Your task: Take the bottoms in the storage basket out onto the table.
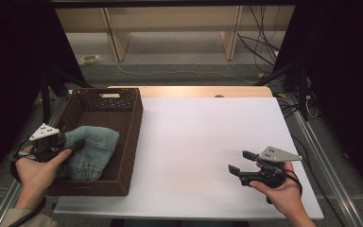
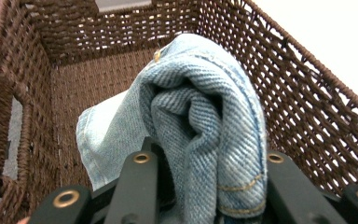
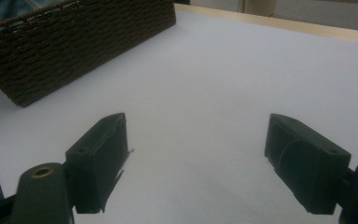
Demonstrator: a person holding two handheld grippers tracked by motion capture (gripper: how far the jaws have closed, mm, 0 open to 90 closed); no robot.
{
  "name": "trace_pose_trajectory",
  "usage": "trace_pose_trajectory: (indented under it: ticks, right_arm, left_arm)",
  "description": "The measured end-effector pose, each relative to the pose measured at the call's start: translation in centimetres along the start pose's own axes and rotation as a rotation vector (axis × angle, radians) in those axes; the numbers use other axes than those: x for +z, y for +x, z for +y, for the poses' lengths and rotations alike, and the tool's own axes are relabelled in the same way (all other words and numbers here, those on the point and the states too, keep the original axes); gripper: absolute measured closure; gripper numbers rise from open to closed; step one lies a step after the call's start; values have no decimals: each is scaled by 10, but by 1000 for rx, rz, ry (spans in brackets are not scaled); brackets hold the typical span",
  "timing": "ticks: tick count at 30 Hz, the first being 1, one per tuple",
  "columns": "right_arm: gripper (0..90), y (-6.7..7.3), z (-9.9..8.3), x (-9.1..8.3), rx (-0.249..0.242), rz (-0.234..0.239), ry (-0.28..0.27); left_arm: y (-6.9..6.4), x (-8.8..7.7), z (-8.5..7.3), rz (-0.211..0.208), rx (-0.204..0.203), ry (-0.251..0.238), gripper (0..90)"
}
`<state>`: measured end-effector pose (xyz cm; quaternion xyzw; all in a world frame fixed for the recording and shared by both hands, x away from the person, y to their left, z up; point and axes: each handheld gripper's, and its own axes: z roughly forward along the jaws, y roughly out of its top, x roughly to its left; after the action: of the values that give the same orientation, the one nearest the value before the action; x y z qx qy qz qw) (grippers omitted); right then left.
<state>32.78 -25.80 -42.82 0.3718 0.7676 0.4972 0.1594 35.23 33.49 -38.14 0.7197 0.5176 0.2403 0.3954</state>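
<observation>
Faded lt-blue jeans (image 2: 214, 112), bunched in wicker basket (image 2: 307, 107); left gripper (image 2: 205, 186) clamped on them, right gripper (image 3: 196, 158) wide open.

High cam overhead; gripper cams close, all share basket (image 1: 123, 142).

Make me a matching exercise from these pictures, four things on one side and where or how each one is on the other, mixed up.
Things:
1. jeans
2. basket
3. left tool
4. right tool

States:
A. jaws wide apart, nothing between them, over the white tabletop
B. brown woven, at the table's left edge
C. shut on denim
D. bundled inside the basket

Pairs: 1-D, 2-B, 3-C, 4-A
</observation>
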Motion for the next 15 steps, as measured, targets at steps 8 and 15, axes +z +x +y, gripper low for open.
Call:
trace_pose_trajectory:
  ticks: [8,15]
  right_arm:
    - [223,0,0,0,3,-1,-4]
    - [223,0,0,-1,-3,-3,-7]
  left_arm:
    - [-2,-2,2,5,-2,-36,702]
    - [-3,-4,4,9,-5,-73,701]
